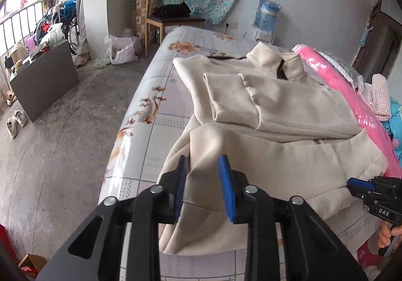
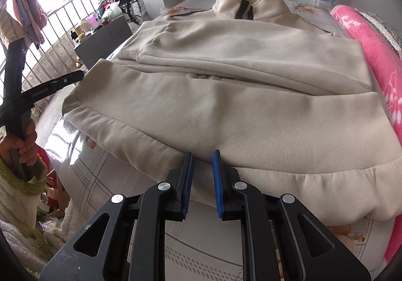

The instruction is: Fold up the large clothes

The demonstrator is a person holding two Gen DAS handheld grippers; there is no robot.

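Cream fleece jacket with a stand collar and dark zip [image 2: 226, 95] spread across the bed, collar toward 12 o'clock, both sleeves folded in over the chest, hem toward 6 o'clock. Left tongs [image 1: 204, 188] partly open around a raised fold of the hem corner that hangs over the bed edge, blue pads either side of the cloth, apparently not yet pinching. Right tongs [image 2: 202, 185] parted narrowly, right at the hem band, nothing visibly clamped.

Likely trouble: closing on one layer only, so the underside stays behind and the fold comes out crooked. Uneven lift between the two corners, probably skewing the hem. Sleeves liable to slide off the chest if the hem is swung up fast. Overhanging corner at 7 o'clock heavy enough to drag cloth toward the floor.

Bed covered by a glossy pale sheet printed with orange flowers [image 1: 140, 115], slick-looking. Pink floral blanket [image 2: 371, 55] bunched along 3 o'clock. Wooden chair [image 1: 165, 12] and blue water bottle [image 1: 267, 13] beyond at 12 o'clock, bare concrete floor [image 1: 62, 150] at 9 o'clock.
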